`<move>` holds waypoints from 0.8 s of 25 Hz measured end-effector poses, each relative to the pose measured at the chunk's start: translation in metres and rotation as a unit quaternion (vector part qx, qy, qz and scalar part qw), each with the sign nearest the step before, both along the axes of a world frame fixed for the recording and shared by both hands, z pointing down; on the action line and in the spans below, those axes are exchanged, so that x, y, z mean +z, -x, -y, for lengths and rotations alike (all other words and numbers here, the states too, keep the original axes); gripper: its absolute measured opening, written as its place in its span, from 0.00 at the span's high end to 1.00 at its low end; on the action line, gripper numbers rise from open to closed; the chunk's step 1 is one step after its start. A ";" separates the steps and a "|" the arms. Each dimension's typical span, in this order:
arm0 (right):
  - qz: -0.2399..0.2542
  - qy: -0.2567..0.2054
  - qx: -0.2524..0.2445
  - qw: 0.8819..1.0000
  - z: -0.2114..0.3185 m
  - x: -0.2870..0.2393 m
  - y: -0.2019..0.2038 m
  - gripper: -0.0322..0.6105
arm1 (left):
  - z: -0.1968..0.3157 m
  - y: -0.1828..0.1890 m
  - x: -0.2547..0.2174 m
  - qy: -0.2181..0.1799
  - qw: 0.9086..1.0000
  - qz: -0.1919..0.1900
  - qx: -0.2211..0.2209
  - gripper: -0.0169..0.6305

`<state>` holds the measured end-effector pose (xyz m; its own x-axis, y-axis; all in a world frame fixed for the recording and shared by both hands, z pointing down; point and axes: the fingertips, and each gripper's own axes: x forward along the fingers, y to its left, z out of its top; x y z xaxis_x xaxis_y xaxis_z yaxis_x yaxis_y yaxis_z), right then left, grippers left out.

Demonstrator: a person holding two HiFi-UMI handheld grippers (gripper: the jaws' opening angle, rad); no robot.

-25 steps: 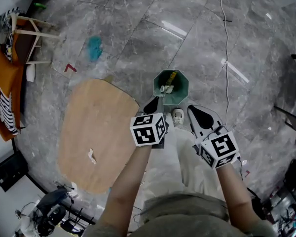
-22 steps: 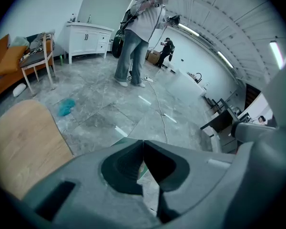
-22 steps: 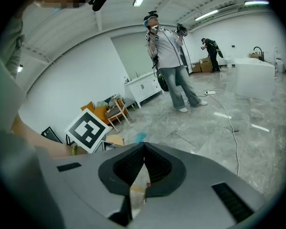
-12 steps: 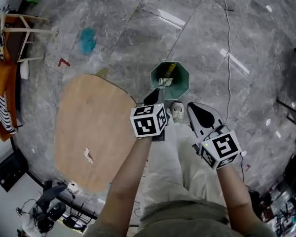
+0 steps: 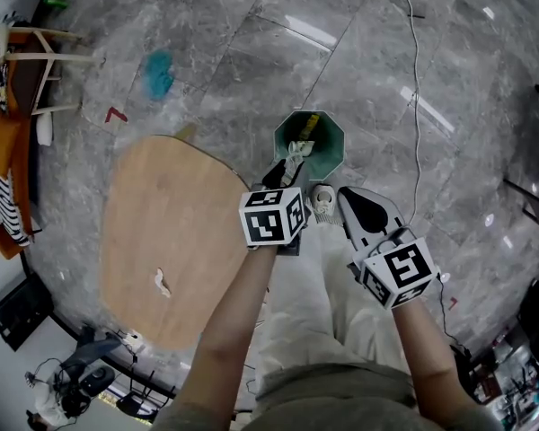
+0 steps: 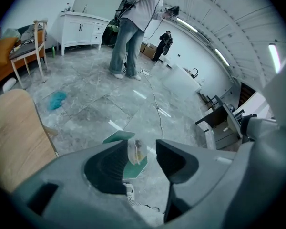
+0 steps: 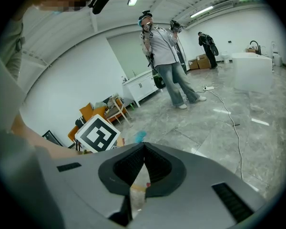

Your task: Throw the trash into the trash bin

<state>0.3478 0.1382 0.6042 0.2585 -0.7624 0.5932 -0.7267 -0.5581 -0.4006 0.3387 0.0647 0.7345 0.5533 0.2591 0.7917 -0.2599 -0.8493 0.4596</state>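
Two claws carry trash, and my left claw point(image 6: 144, 150) is the nearer one, right above the mouth of the trash bin point(image 5: 332, 135). Its jaws have just been opening and stand half wide. The clear wrapper point(image 6: 135, 152) hangs between them against one pad only, with the bin straight below. My right claw point(image 7: 143, 149) pinches another wrapper point(image 7: 139, 185), just short of the bin.

Our left gripper point(image 6: 142, 147) has just been opening its fingers point(image 6: 107, 168); a clear wrapper point(image 6: 135, 152) sits between them, beside the left one, above the green bin point(image 6: 115, 137).
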 end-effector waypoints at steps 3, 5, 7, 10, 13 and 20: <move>0.000 -0.001 0.001 1.000 0.001 -0.003 -0.002 0.94 | -0.004 -0.002 -0.003 0.007 1.000 0.000 0.006 0.64; -0.001 -0.002 -0.001 1.000 0.001 -0.005 -0.002 0.94 | -0.005 -0.001 -0.004 0.007 1.000 0.000 0.009 0.64; -0.003 -0.003 -0.001 1.000 0.001 -0.006 -0.002 0.94 | -0.006 0.000 -0.006 0.009 1.000 0.000 0.009 0.64; -0.006 -0.002 0.001 1.000 0.001 -0.009 -0.002 0.94 | -0.006 0.001 -0.009 0.009 1.000 -0.002 0.011 0.64; -0.008 -0.002 0.003 1.000 0.001 -0.013 -0.001 0.94 | -0.006 0.003 -0.013 0.009 1.000 -0.003 0.011 0.64; -0.013 -0.007 -0.001 1.000 0.002 -0.025 0.001 0.94 | -0.007 0.004 -0.029 -0.001 1.000 -0.013 0.009 0.64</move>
